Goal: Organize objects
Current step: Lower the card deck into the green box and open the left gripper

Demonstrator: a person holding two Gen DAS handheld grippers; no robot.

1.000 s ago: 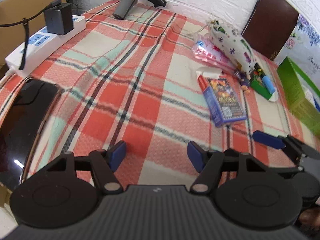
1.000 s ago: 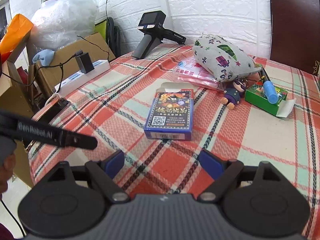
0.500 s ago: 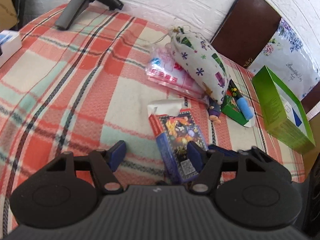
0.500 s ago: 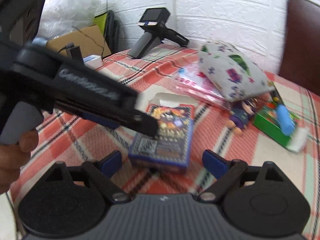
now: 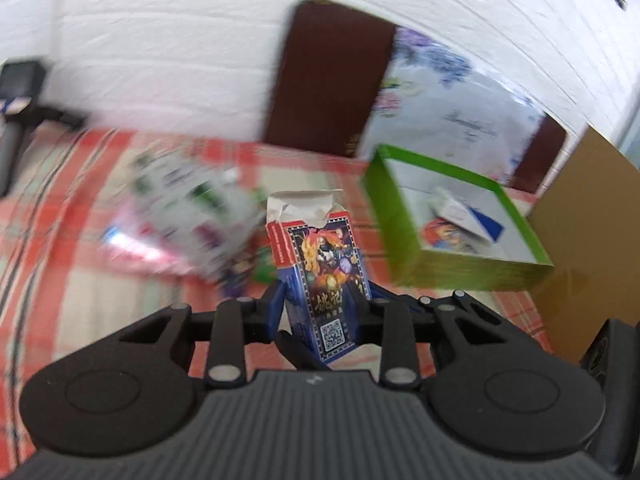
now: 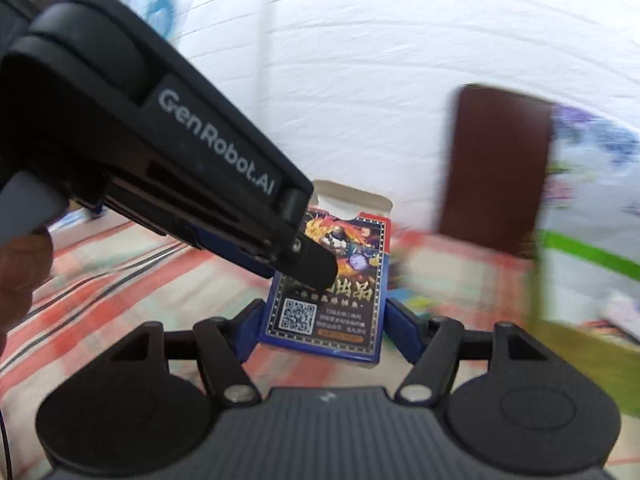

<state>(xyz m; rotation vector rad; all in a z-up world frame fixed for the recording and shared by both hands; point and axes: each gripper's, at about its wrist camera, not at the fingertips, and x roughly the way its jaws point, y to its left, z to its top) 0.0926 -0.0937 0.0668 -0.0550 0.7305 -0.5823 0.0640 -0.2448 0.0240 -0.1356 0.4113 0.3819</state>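
A blue and red card box (image 5: 320, 268) with an open white top flap is held off the checked table. My left gripper (image 5: 322, 312) is shut on its narrow sides. My right gripper (image 6: 324, 320) is shut on the wide sides of the same card box (image 6: 332, 280). The left gripper's body (image 6: 160, 160) crosses the right wrist view from the upper left and overlaps the box. A green tray (image 5: 452, 224) with white inside stands to the right and holds a few small packets.
A patterned pouch (image 5: 192, 208) and a pink packet lie blurred on the checked cloth (image 5: 80, 280) to the left. A brown chair back (image 5: 328, 80) stands against the white brick wall. A cardboard box (image 5: 592, 240) is at the far right.
Both grippers have closed on the card box, which lay flat on the cloth, and lifted it upright. Both views have swung right toward the green tray.
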